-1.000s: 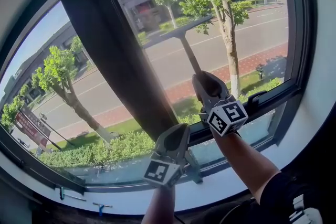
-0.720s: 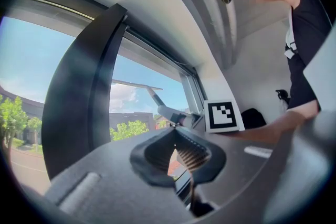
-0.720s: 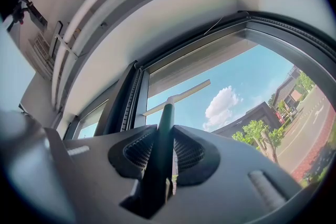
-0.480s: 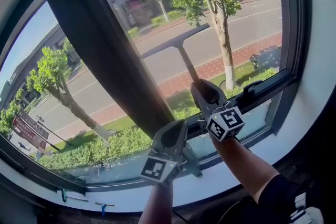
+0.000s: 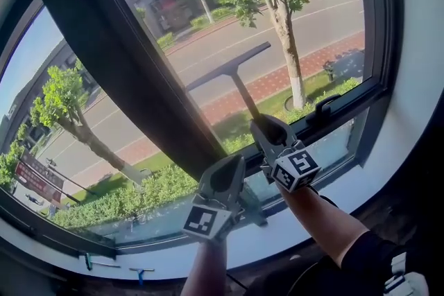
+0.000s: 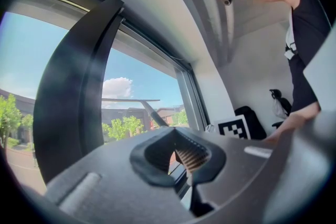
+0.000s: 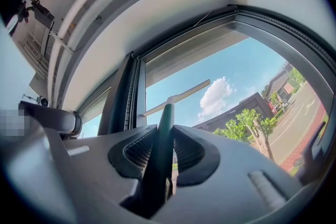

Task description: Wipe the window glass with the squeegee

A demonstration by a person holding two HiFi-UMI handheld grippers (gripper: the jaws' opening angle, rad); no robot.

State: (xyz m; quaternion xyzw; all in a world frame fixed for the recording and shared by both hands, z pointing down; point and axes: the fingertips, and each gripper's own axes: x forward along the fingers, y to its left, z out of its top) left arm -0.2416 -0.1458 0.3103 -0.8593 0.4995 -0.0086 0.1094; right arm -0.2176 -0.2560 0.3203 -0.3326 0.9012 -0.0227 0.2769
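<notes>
The squeegee (image 5: 229, 69) lies against the window glass (image 5: 305, 24), its blade tilted up to the right and its dark handle running down into my right gripper (image 5: 266, 129). That gripper is shut on the handle; in the right gripper view the green-black handle (image 7: 164, 128) passes between the pads of the right gripper (image 7: 163, 152), with the blade (image 7: 181, 96) beyond. My left gripper (image 5: 229, 170) hovers lower left of it, near the bottom window frame, shut with nothing in it. In the left gripper view the left gripper (image 6: 177, 153) points at the glass, with the squeegee (image 6: 134, 100) showing beyond.
A thick dark mullion (image 5: 139, 80) slants across the window left of the squeegee. A window handle (image 5: 322, 107) juts from the lower frame on the right. The white sill (image 5: 291, 236) runs below, with small blue tools (image 5: 139, 275) at the lower left.
My right gripper has drawn the squeegee down the glass, and the blade now sits lower on the pane. The left gripper has stayed near the bottom frame.
</notes>
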